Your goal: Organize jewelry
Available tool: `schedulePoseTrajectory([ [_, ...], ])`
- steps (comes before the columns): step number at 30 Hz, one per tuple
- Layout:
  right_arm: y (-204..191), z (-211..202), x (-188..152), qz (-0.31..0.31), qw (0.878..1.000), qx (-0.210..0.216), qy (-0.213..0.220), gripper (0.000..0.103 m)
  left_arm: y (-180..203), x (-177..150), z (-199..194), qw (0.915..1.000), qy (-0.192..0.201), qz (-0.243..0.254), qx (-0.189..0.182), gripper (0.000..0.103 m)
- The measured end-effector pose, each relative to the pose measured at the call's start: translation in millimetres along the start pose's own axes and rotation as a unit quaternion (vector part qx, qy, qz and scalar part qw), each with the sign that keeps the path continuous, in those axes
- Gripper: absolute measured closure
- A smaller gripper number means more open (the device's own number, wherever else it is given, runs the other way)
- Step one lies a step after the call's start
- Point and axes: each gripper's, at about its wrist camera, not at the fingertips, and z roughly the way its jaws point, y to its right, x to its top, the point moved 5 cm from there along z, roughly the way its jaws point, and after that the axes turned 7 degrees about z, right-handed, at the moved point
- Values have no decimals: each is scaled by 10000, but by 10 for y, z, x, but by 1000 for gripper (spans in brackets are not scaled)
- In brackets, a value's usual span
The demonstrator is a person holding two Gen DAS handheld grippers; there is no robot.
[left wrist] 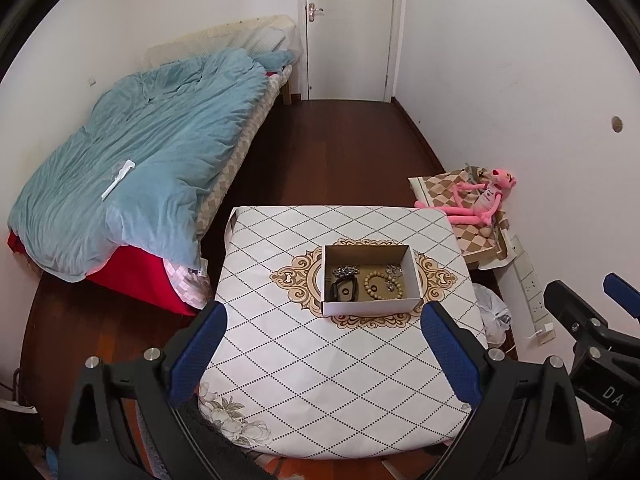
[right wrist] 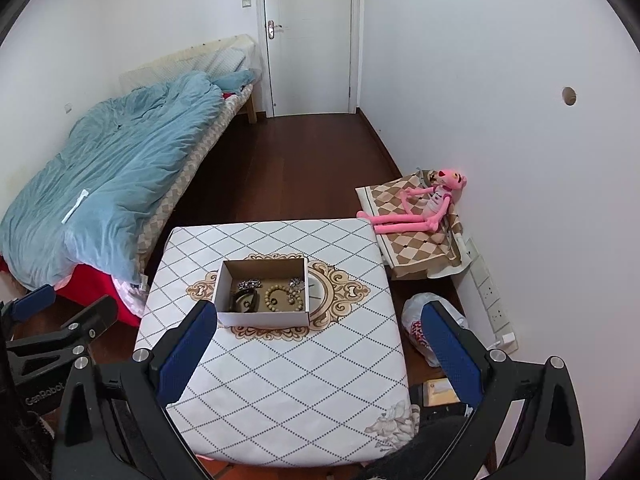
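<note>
An open cardboard box (left wrist: 370, 308) (right wrist: 262, 317) stands in the middle of a small table (left wrist: 340, 392) (right wrist: 280, 392) covered with a white diamond-patterned cloth. Inside lie a beige bead bracelet (left wrist: 378, 285) (right wrist: 276, 295), a dark strap-like piece (left wrist: 343, 289) (right wrist: 244, 300) and silvery jewelry (left wrist: 347, 271) (right wrist: 249, 283). My left gripper (left wrist: 324, 330) hangs open above the table's near half, short of the box, nothing between its blue pads. My right gripper (right wrist: 318, 328) is open too, its left pad (right wrist: 188, 344) just beside the box's near left corner.
A bed with a blue duvet (left wrist: 132, 160) (right wrist: 104, 192) fills the left side. A pink plush toy (left wrist: 480, 200) (right wrist: 424, 208) lies on a checked cushion right of the table. A plastic bag (right wrist: 420, 324) and a power strip (left wrist: 532, 284) sit by the right wall.
</note>
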Motion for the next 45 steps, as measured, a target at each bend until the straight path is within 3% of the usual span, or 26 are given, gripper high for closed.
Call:
schedulePoseTrajectory([
  [19, -108, 869, 208, -86, 9974, -85, -710, 0, -86, 216, 663, 9979, -635, -22, 96, 4],
  [45, -142, 978, 121, -166, 9958, -91, -897, 0, -123, 113, 760, 9968, -798, 16, 82, 4],
])
